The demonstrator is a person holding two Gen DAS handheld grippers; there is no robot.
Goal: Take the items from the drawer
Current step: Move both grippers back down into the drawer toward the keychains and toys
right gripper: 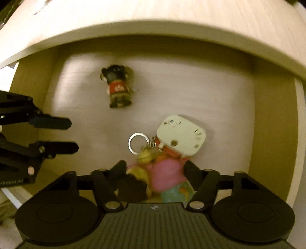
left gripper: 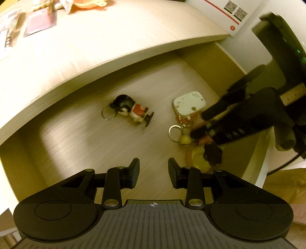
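The open drawer (left gripper: 80, 145) (right gripper: 220, 92) holds a small doll keychain with black hair and a red top (left gripper: 132, 111) (right gripper: 117, 88), lying alone. To its right lies a cluster: a white square piece (left gripper: 188, 103) (right gripper: 181, 138), a metal ring (left gripper: 173, 133) (right gripper: 138, 143), a yellow bell and a pink-bodied doll (right gripper: 164, 172). My right gripper (right gripper: 155, 170) (left gripper: 200, 124) points down with its fingers pressed against both sides of the pink doll. My left gripper (left gripper: 154, 172) (right gripper: 71, 135) hovers open over the bare drawer floor with nothing between its fingers.
The desk top (left gripper: 95, 44) overhangs the drawer's back, with cards and papers (left gripper: 38, 23) at its far left and a white box with a red line (left gripper: 229, 15) at the right. Drawer walls (right gripper: 271, 134) close in both sides.
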